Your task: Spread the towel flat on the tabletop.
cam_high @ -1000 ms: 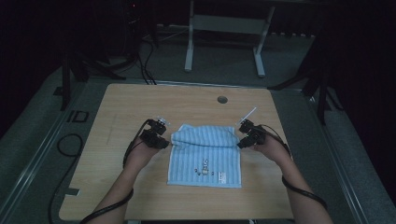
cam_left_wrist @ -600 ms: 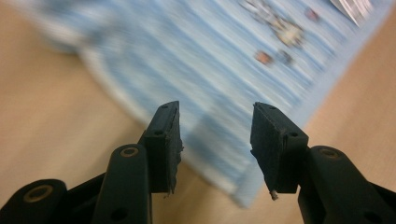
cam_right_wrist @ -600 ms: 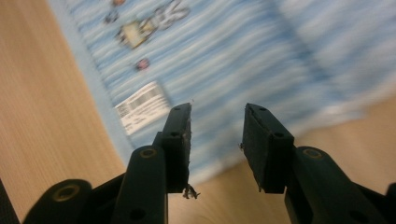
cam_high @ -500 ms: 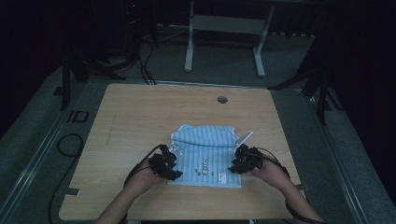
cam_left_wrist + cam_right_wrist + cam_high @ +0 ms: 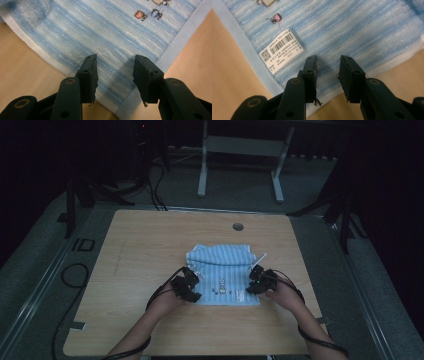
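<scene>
A blue-and-white striped towel [image 5: 222, 270] lies flat on the wooden table [image 5: 145, 240], with small embroidered figures and a white barcode label [image 5: 281, 50] near its front edge. My left gripper [image 5: 192, 287] hovers over the towel's near left corner [image 5: 100, 30]. Its jaws [image 5: 115, 62] are open, with only cloth beneath them. My right gripper [image 5: 255, 282] is over the near right corner [image 5: 352, 27], just right of the label. It [image 5: 328, 60] is open too, with nothing between its pads.
A round cable hole [image 5: 238, 226] sits in the tabletop behind the towel. Bare wood surrounds the towel on all sides. Beyond the far edge stand a white metal frame [image 5: 240, 145] and dark stands. Cables [image 5: 70, 270] lie on the floor at left.
Both grippers came back from the towel's far corners to its near corners. The towel now lies slightly farther from me.
</scene>
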Demonstrator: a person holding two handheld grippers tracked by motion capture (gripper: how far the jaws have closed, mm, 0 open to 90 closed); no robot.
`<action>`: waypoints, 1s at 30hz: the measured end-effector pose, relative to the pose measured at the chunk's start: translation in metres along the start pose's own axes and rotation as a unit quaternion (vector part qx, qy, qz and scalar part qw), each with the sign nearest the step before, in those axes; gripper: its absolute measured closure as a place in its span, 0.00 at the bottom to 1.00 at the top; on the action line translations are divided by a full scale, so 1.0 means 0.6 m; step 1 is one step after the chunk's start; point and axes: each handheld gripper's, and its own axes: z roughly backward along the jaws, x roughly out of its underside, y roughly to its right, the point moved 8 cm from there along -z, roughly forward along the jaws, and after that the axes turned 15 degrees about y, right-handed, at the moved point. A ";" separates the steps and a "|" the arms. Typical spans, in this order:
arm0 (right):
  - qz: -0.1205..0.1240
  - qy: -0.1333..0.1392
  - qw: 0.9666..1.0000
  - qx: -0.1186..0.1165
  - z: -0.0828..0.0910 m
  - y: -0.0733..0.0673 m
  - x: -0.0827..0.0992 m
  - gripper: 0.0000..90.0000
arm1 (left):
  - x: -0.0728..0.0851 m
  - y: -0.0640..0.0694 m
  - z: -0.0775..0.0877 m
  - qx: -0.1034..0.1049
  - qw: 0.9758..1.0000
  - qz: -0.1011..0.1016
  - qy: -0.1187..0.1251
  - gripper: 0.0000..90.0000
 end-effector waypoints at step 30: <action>0.067 0.089 0.993 -0.035 0.218 -0.114 -0.021 0.97 | 0.003 0.146 0.217 0.118 0.990 -0.019 0.081 0.94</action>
